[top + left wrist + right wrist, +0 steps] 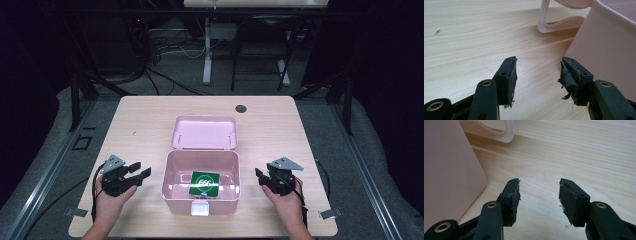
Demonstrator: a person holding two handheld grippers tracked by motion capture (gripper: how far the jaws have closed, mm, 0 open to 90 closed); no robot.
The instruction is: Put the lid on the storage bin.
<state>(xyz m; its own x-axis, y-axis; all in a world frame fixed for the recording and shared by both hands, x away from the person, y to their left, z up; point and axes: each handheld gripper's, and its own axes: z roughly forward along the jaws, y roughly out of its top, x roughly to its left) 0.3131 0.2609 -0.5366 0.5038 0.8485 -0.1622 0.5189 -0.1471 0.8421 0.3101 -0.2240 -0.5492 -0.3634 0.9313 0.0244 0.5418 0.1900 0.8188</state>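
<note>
Both hands sit low at the near edge of the table (150, 115), one on each side of the pink box (172, 192). Left gripper (142, 171) is just beside the box's left wall, jaws spread wide, nothing but bare wood between them; in the left gripper view (537, 72) the pink wall rises close on the right, not touching. Right gripper (260, 176) mirrors it just off the right wall, jaws wide too and empty, with the box showing at the left of its own view (539, 192). The box stands open, and a green card pack (204, 183) lies flat on its floor, near the front. Behind it the lid (204, 134) is folded back flat on the table. Farther off, a small dark hole (241, 108) marks the tabletop.
</note>
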